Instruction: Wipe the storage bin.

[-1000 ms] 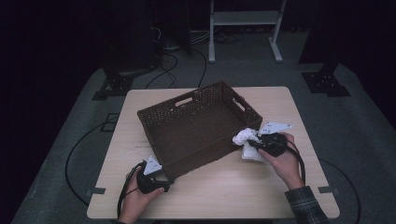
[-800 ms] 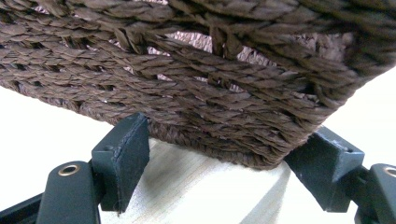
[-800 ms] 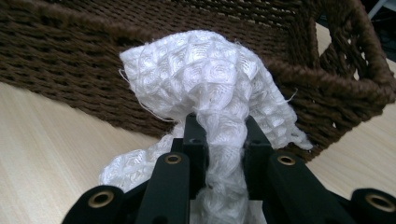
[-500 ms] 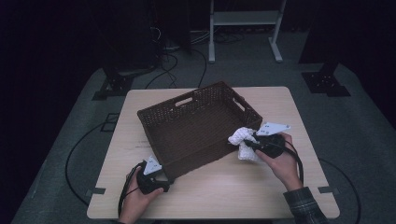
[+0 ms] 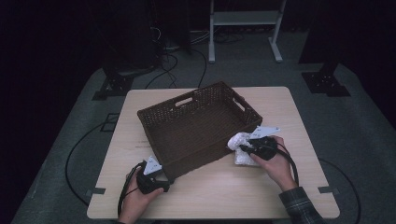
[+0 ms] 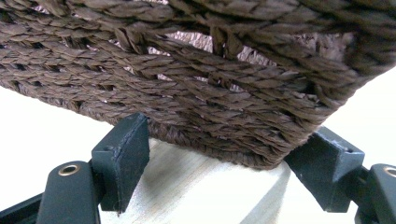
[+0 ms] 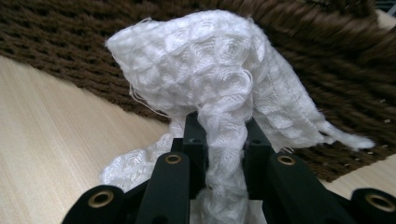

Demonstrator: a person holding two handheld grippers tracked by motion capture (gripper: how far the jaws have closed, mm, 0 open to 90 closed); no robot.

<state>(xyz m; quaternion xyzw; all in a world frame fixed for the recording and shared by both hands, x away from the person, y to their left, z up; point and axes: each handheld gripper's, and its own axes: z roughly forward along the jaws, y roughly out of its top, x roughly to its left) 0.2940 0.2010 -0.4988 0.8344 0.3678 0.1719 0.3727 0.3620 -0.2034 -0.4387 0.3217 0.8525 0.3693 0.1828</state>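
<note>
Two grippers, two hands, one cloth, one basket, one table. Right gripper [image 5: 243, 148] clamped tight on white cloth [image 5: 240, 148], jaws nearly together with a twisted bunch of fabric pinched between them; in right gripper view cloth [image 7: 219, 79] bulging up above the jaw tips, loose end trailing down onto table [image 7: 51, 154] at left, frayed tail hanging right. Cloth just beside basket's right near wall, partly lifted, lower part resting on table; touching wall or not, cannot tell. Right hand [image 5: 275, 163] wrapped round gripper body, plaid sleeve at bottom edge. Left gripper [image 5: 161, 179] wide open, holding nothing; in left gripper view two black jaws spread either side of basket's near corner [image 6: 224, 116], right one seeming to touch the weave, left one just short of it, bare table [image 6: 187, 186] between them. Left hand [image 5: 140, 196] gripping from below, cable looping off table edge at left. One brown woven basket [image 5: 161, 126], rectangular, set askew mid-table, two handle cutouts seen, at far end and right side, inside empty. One light wood table [image 5: 289, 107], cables on grey floor round it, white frame stand at far back.
</note>
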